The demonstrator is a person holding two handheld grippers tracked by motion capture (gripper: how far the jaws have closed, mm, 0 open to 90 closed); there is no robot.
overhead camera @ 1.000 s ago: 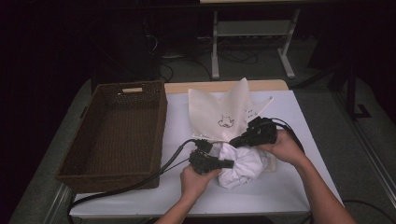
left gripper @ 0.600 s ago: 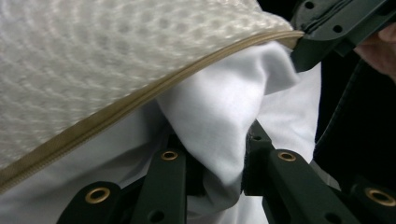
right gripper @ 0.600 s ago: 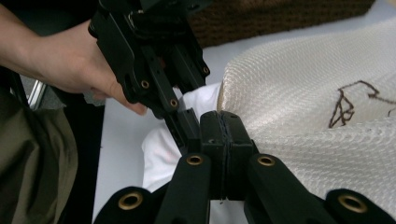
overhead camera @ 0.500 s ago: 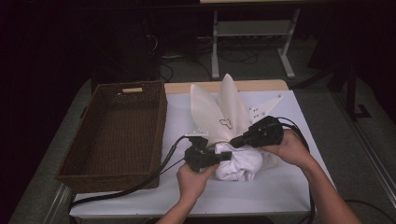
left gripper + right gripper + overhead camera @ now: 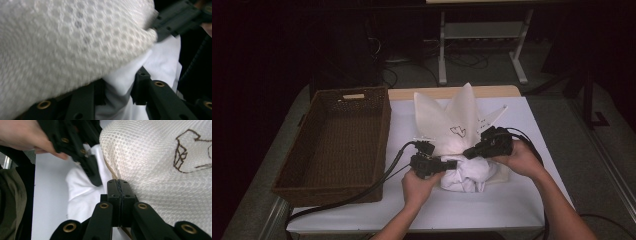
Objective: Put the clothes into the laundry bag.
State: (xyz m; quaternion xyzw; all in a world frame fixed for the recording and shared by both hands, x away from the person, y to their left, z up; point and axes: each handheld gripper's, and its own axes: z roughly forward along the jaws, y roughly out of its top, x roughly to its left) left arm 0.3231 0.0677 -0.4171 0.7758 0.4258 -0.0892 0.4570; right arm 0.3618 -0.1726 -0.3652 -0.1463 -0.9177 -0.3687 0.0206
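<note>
With the right tongs [image 5: 119, 195] clamped on the mesh laundry bag's [image 5: 451, 125] rim beside the wicker basket [image 5: 337, 140], the left tongs [image 5: 117, 87], just loosening around the white garment [image 5: 467, 175], seemingly stuff it in; next, push deeper.

Dim, dark-edged room, brightly lit tabletop; close-up mesh motion-blurred and out of focus.

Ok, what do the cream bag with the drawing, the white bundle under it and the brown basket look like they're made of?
Mesh bag: seemingly a synthetic mesh fabric, matte cream, with a honeycomb of tiny holes and a brown stitched or printed outline drawing. White cloth: smooth, soft woven or knit fabric, judging by its crumpled folds. Basket: dark brown woven wicker or rattan lookalike, with a visible weave texture and a handle slot.
</note>
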